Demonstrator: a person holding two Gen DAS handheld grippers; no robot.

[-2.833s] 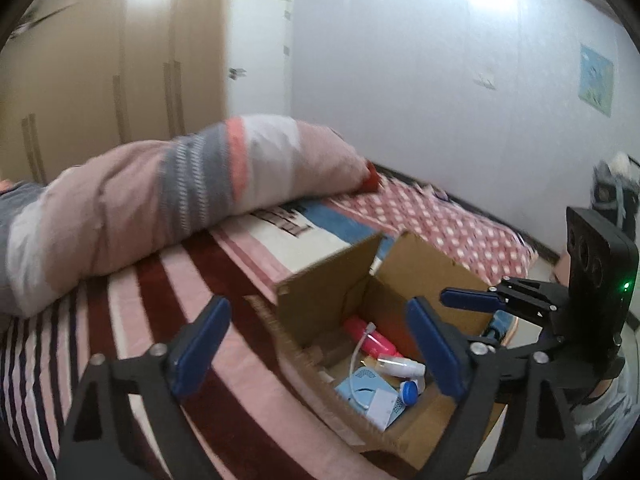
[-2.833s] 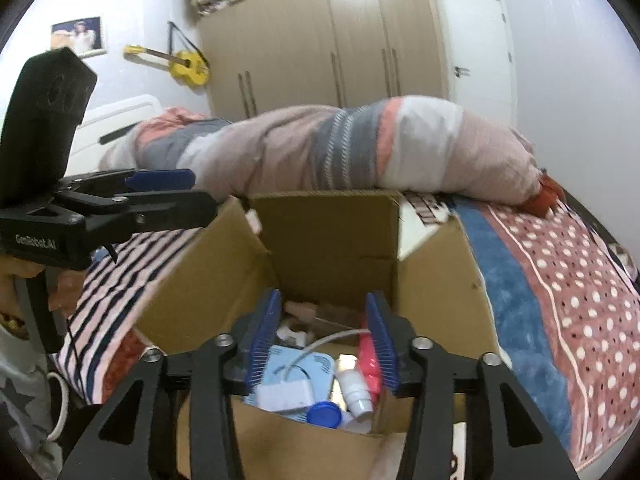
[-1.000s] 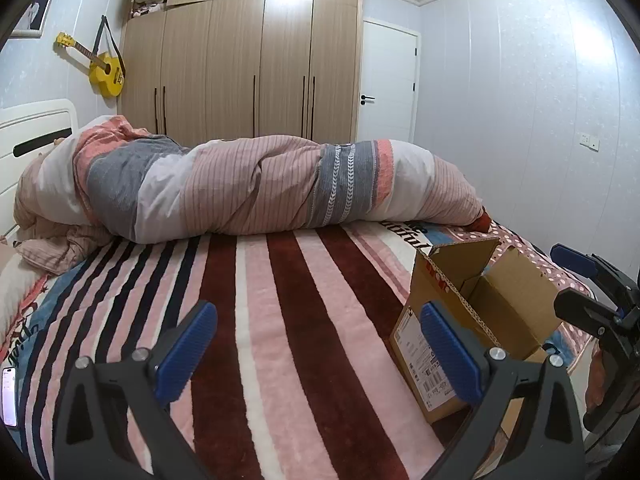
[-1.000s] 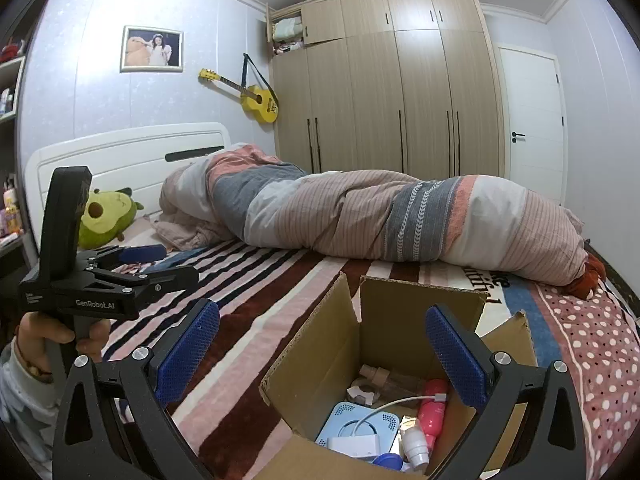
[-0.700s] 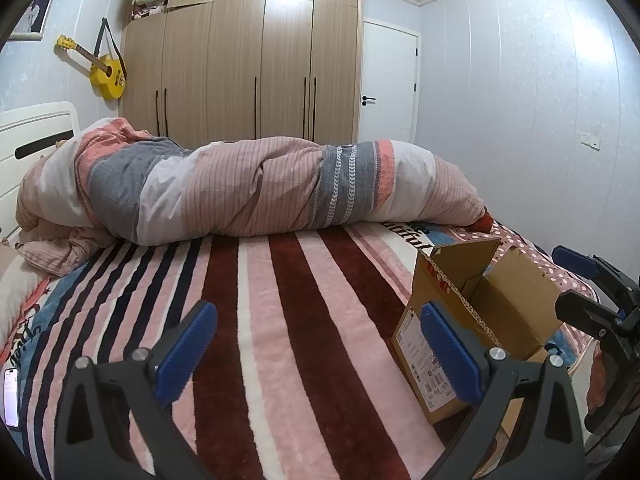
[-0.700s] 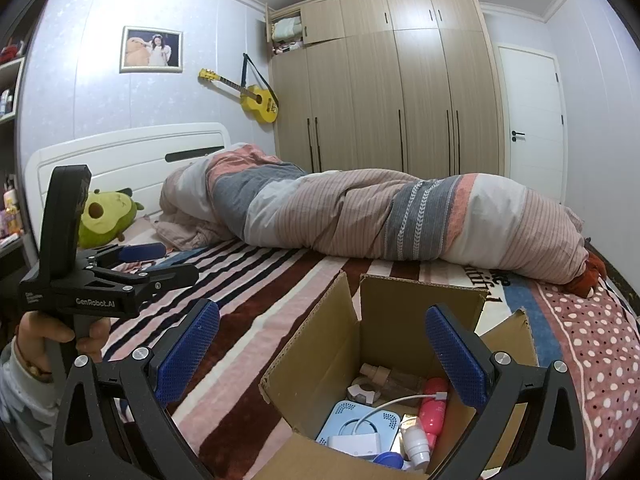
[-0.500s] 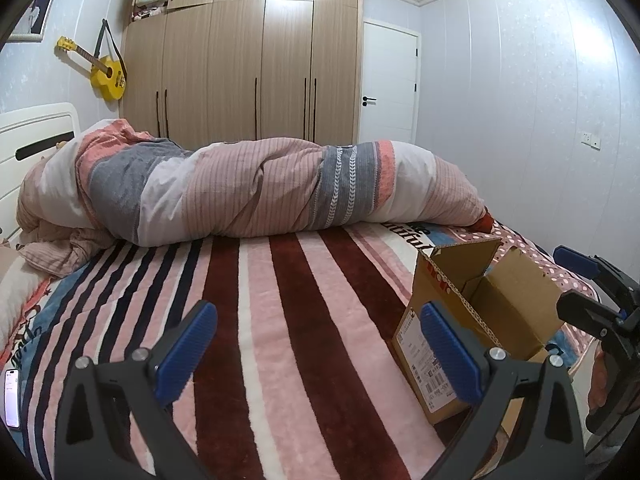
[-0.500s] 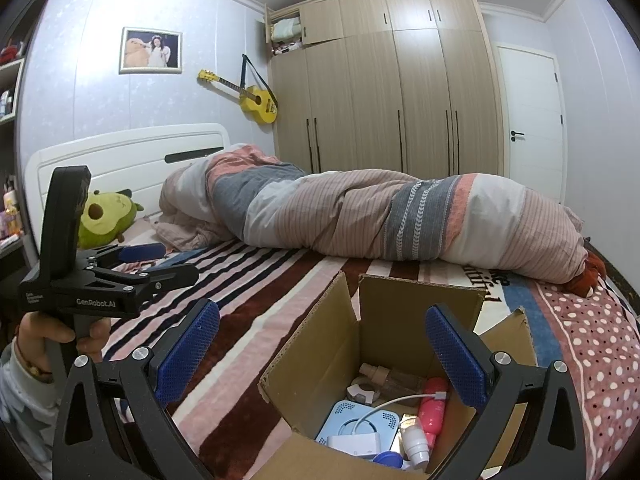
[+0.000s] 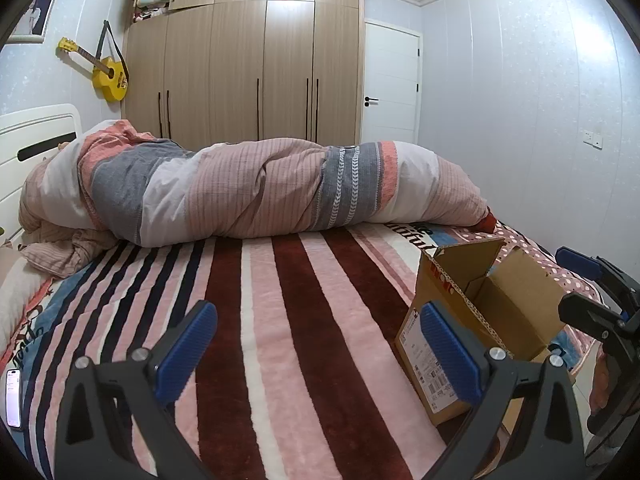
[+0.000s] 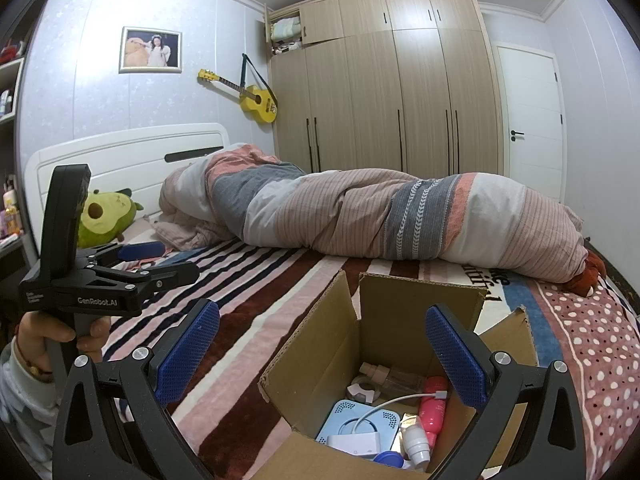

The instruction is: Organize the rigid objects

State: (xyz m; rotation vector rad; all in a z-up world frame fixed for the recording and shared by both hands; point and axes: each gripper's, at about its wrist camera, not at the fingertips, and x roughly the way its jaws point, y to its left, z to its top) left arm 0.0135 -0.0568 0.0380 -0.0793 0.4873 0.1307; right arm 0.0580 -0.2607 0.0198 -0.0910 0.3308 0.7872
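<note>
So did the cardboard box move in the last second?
No. In the left wrist view the cardboard box sits at the same spot on the striped blanket, below the rolled duvet, as a second ago.

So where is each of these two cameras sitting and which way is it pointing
Left wrist: on the left tool, low over the striped blanket, facing the rolled duvet and wardrobe; its own open fingers show, plus the right tool at the right edge.
Right wrist: on the right tool, above the open cardboard box, facing the same duvet; its open fingers show, plus the person's left hand gripping the left tool.
Shared: box, duvet, wardrobe, yellow guitar, white door.
</note>
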